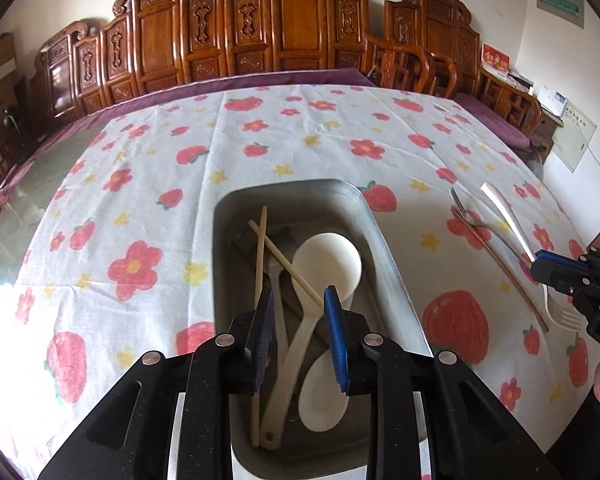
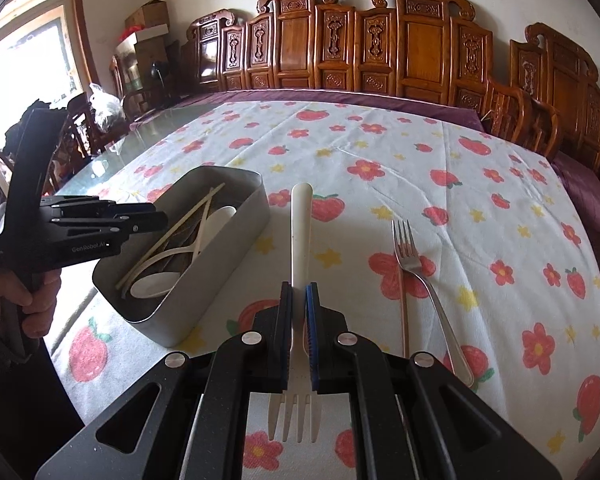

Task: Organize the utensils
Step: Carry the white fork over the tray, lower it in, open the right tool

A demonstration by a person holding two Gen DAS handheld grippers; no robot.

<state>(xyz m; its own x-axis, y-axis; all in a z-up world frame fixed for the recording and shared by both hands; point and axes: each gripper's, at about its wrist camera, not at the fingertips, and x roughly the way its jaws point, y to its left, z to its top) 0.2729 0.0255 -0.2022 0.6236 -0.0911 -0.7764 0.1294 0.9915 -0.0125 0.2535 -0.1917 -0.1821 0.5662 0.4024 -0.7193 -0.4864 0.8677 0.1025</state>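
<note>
Carved wooden chairs (image 1: 284, 28) are lining the wall at 12 o'clock, behind a table under a white strawberry-and-flower tablecloth (image 1: 140, 184). Grey metal tray (image 2: 224, 252) is sitting on the cloth, holding two white spoons (image 1: 326, 264), a pair of chopsticks (image 1: 260, 248) and a darker utensil I can't make out. Left gripper (image 1: 300, 308) is hovering over the tray's near end, jaws parted and gripping nothing; the chopsticks and spoon handles are lying beneath the gap. Right gripper (image 2: 299, 300) is clamping the neck of a white plastic fork (image 2: 300, 232), handle pointing to 12 o'clock, tines toward 6. Metal fork (image 2: 414, 264) and one thin brown stick (image 2: 405, 320), probably a chopstick, are lying on the cloth at 3 o'clock of the white fork, touching or overlapping each other.
</note>
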